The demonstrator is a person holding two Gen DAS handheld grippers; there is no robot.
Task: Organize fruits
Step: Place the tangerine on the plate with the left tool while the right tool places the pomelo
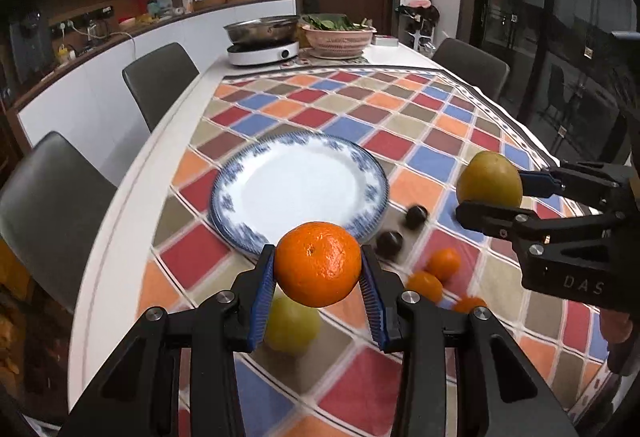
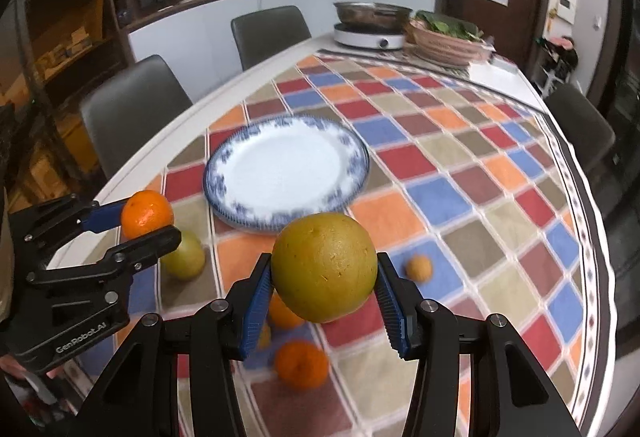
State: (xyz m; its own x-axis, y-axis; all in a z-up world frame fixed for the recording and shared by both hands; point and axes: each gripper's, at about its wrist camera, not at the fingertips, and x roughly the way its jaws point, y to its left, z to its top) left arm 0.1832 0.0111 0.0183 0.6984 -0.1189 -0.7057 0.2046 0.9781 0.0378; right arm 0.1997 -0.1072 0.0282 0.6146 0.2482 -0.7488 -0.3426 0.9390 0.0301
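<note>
the left gripper [image 1: 318, 269] is clamped on a bright orange mandarin [image 1: 318, 264], its blue pads pressed to the fruit's two sides, held in the air just short of the near rim of the blue-and-white plate [image 1: 298, 189]. the right gripper [image 2: 324, 275] is closed on a large yellow-green fruit [image 2: 324, 268], also lifted off the cloth, on the near right side of the plate. each gripper shows in the other's view: the right gripper [image 1: 490, 193] with its yellow-green fruit [image 1: 489, 179] off to the plate's right, the left gripper [image 2: 146, 223] with the mandarin [image 2: 147, 213] at the plate's near left.

the plate [image 2: 286, 173] lies on the checked tablecloth [image 1: 400, 125] with nothing on it.

on the cloth near the plate, the loose fruit is blurred. a second yellow-green fruit [image 1: 292, 325] is half hidden behind the left gripper's pad and the held mandarin; in the right wrist view that fruit [image 2: 185, 255] sits partly behind the left gripper's lower finger. two dark round fruits [image 1: 402, 231] lie just beside the plate's near right rim; what kind they are cannot be told. small oranges [image 1: 434, 273] lie nearer than those, one cut by the gripper frame. in the right wrist view one orange [image 2: 301, 363] shows below the held fruit, another is mostly covered by it, and a small pale orange fruit [image 2: 419, 268] lies further right.

far beyond the plate, a steel pan [image 1: 262, 29] sits on a white cooker beside a basket of greens [image 1: 338, 33].
</note>
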